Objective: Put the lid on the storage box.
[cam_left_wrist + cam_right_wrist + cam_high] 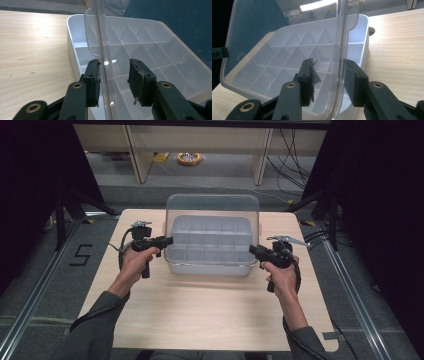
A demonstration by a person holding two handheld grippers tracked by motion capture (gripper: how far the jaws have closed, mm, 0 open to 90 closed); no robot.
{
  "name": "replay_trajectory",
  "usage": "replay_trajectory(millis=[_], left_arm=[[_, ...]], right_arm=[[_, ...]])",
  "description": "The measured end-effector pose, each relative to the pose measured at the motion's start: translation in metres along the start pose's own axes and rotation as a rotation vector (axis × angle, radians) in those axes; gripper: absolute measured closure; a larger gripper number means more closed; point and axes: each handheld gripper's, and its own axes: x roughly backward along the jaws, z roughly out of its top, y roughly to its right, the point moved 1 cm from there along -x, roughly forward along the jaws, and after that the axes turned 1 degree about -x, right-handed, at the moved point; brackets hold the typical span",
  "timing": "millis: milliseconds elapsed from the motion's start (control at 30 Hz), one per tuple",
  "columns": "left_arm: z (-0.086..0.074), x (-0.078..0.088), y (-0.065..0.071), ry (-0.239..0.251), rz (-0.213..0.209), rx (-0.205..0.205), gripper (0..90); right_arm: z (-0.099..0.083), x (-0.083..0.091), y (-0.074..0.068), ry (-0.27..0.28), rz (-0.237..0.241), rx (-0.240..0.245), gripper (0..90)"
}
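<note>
A white compartment box (207, 268) stands at the middle of the wooden table (200, 315), its clear lid (212, 205) raised almost upright. My left gripper (167, 240) is at the lid's left side and my right gripper (251, 249) at its right side. In the left gripper view the lid's edge (101, 37) runs between the open jaws of the left gripper (114, 80), against the left pad (94, 82), above the box wall (73, 37). In the right gripper view the lid's edge (340, 37) passes between the open jaws of the right gripper (329, 80), close to the right pad (352, 82).
The box's several compartments (210, 240) hold nothing. Bare table lies in front of the box and at both sides. Beyond the far edge are wooden shelf legs (137, 155), a yellow ring (189, 158) and cables (290, 165) on the floor.
</note>
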Motion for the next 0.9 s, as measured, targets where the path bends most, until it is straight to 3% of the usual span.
replay_trajectory(millis=[33, 133, 167, 233, 267, 300, 333, 367, 400, 467, 500, 600, 633, 700, 733, 767, 800, 833, 900], left_arm=[[0.000, -0.002, -0.001, -0.001, 0.007, 0.003, 60.2], [0.000, -0.008, -0.003, -0.006, 0.012, 0.023, 60.0], [0.000, -0.009, -0.005, -0.016, 0.016, 0.014, 59.9], [-0.001, -0.012, -0.006, -0.012, 0.014, 0.028, 59.8], [-0.002, -0.013, -0.007, -0.016, 0.018, 0.029, 59.6], [-0.002, -0.014, -0.007, -0.017, 0.017, 0.032, 59.6], [-0.003, -0.015, -0.008, -0.021, 0.017, 0.036, 59.4], [-0.003, -0.016, -0.009, -0.024, 0.017, 0.038, 59.1], [-0.003, -0.017, -0.011, -0.035, 0.017, 0.028, 59.0], [-0.004, -0.020, -0.012, -0.036, 0.012, 0.049, 58.7], [-0.004, -0.020, -0.012, -0.036, 0.012, 0.049, 58.5], [-0.005, -0.025, -0.013, -0.036, 0.011, 0.070, 57.9], [-0.005, -0.026, -0.014, -0.045, 0.008, 0.067, 56.8], [-0.007, -0.029, -0.015, -0.036, 0.003, 0.084, 56.7], [-0.007, -0.029, -0.017, -0.049, -0.002, 0.082, 56.4], [-0.007, -0.030, -0.017, -0.045, -0.004, 0.093, 56.3], [-0.008, -0.031, -0.018, -0.045, -0.007, 0.098, 55.9], [-0.009, -0.032, -0.019, -0.046, -0.009, 0.105, 55.9], [-0.010, -0.034, -0.020, -0.054, -0.012, 0.116, 55.4]], right_arm=[[0.000, -0.003, -0.002, -0.007, -0.010, -0.018, 62.9], [0.000, -0.006, 0.001, -0.002, -0.018, -0.001, 62.8], [0.000, -0.007, -0.001, -0.007, -0.024, -0.026, 62.8], [0.000, -0.009, 0.001, -0.007, -0.025, -0.021, 62.8], [-0.001, -0.010, -0.001, -0.018, -0.020, -0.051, 62.8], [-0.001, -0.010, -0.001, -0.018, -0.020, -0.051, 62.8], [-0.001, -0.012, 0.003, -0.013, -0.028, -0.015, 62.8], [-0.003, -0.013, 0.001, -0.023, -0.022, -0.060, 62.4], [-0.003, -0.014, 0.001, -0.028, -0.035, -0.064, 62.2], [-0.003, -0.017, 0.006, -0.022, -0.023, -0.044, 61.9], [-0.004, -0.017, 0.003, -0.038, -0.028, -0.092, 61.6], [-0.004, -0.020, 0.007, -0.029, -0.032, -0.054, 60.6], [-0.004, -0.022, 0.006, -0.040, -0.025, -0.099, 60.1], [-0.004, -0.023, 0.006, -0.043, -0.032, -0.113, 59.9], [-0.004, -0.025, 0.010, -0.034, -0.024, -0.073, 59.4], [-0.004, -0.026, 0.011, -0.036, -0.025, -0.073, 59.2], [-0.005, -0.026, 0.005, -0.055, -0.024, -0.151, 59.0], [-0.005, -0.026, 0.005, -0.055, -0.024, -0.151, 59.0], [-0.005, -0.025, 0.001, -0.078, -0.034, -0.199, 58.2]])
